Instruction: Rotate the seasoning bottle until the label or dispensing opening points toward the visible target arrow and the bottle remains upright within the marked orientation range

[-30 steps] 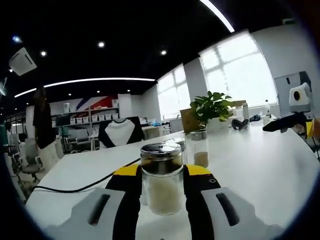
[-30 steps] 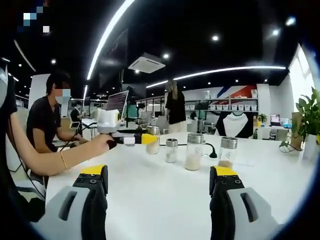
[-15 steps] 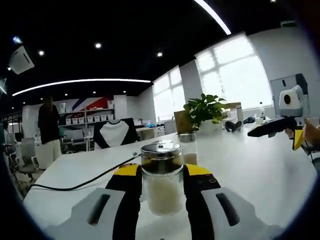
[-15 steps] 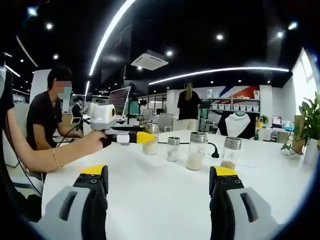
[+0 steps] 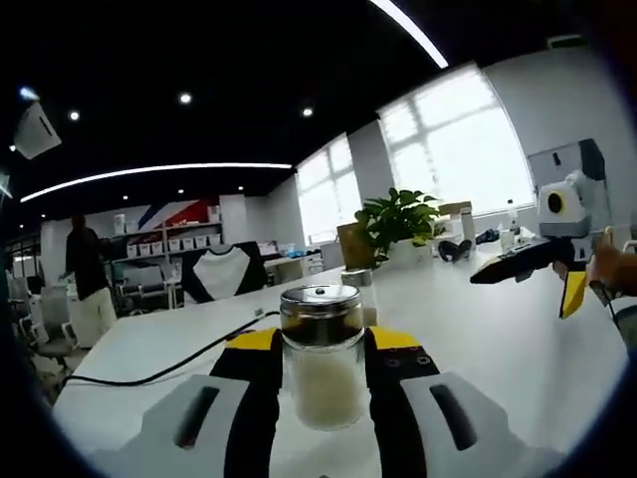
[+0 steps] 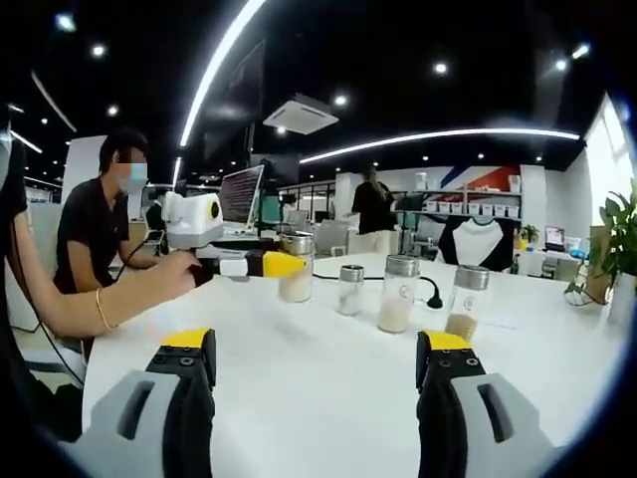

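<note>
A glass seasoning bottle (image 5: 320,363) with a metal lid and pale grains stands upright on the white table (image 5: 498,339). My left gripper (image 5: 320,344) is shut on it, one yellow-tipped jaw at each side. In the right gripper view the same bottle (image 6: 297,284) sits at the tip of the left gripper (image 6: 284,265), which a hand (image 6: 164,279) holds from the left. My right gripper (image 6: 318,354) is open low over the table with nothing between its jaws, and it enters the left gripper view from the right (image 5: 557,264).
Three more lidded bottles (image 6: 349,289) (image 6: 398,294) (image 6: 465,302) stand in a row right of the held one. A black cable (image 5: 169,363) crosses the table. A potted plant (image 5: 393,214) stands at the far end. A seated person (image 6: 95,229) is at the left.
The left gripper view has swung, so the background slid left and the right gripper appears further in. The bottle stays gripped. In the right gripper view the left gripper shifted slightly.
</note>
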{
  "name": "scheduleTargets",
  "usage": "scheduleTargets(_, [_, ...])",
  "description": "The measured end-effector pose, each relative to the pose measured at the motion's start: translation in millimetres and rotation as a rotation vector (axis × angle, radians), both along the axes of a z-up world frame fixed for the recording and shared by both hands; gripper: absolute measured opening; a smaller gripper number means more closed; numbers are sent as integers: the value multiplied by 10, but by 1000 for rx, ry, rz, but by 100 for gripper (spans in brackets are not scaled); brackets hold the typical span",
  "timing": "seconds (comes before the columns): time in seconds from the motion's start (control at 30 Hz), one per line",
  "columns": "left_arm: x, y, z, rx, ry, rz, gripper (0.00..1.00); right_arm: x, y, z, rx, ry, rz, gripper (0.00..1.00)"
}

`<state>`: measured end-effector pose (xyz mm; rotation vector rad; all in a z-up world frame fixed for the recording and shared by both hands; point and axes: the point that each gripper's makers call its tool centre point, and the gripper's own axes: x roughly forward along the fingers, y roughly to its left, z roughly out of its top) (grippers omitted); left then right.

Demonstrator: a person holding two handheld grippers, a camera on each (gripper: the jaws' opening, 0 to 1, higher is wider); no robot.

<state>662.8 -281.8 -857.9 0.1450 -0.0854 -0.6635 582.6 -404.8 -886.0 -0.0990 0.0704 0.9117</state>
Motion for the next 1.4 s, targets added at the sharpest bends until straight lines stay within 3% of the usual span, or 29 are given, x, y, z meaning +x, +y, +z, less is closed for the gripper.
scheduleTargets(0.2, [-121,-158,-52,9,25,-42,34,11,44,-6,5,2,11,83])
scheduleTargets(0.53, [-403,-528,19,24,-24,-123,34,-36,115,-18,2,-1,39,81])
scheduleTargets(0.8, [-623,-775,72,-29,-10,-207,34,-57,164,-81,5,14,51,81])
scheduleTargets(1.2, [-727,-879,93,-35,0,-272,34,-106,187,-76,8,12,55,80])
scheduleTargets(1.23, [-753,-903,62,-37,24,-285,34,-112,190,-74,9,11,56,80])
scheduleTargets(1.4, [-831,-996,-35,-1,31,-296,34,-187,217,-45,16,6,68,78])
